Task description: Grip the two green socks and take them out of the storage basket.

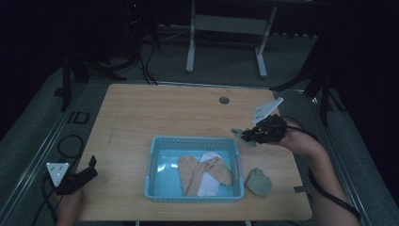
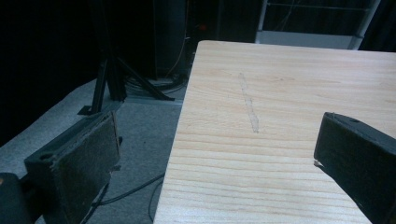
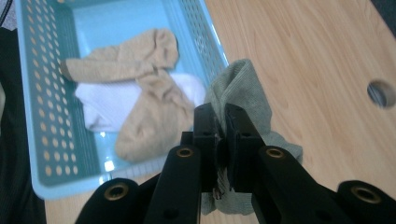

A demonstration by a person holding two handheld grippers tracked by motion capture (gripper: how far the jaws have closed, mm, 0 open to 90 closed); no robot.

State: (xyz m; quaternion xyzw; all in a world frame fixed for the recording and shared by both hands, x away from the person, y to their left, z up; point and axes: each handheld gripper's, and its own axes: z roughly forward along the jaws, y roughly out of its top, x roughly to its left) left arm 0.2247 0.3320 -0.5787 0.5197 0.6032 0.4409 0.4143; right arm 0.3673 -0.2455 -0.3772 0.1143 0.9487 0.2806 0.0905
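Your right gripper (image 3: pixel 223 135) is clamped on a grey-green sock (image 3: pixel 243 93), held above the table (image 1: pixel 155 108) near its right edge, beside the blue basket (image 3: pixel 28 140) of tan and white socks. Your left gripper (image 1: pixel 87 172) rests wide open, holding nothing, at the table's near left corner.

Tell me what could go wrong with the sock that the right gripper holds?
The right gripper pinches only a fold of the grey-green sock, so it may slip out before reaching the blue basket. The loose end may also catch on the basket's rim and drop onto the table.
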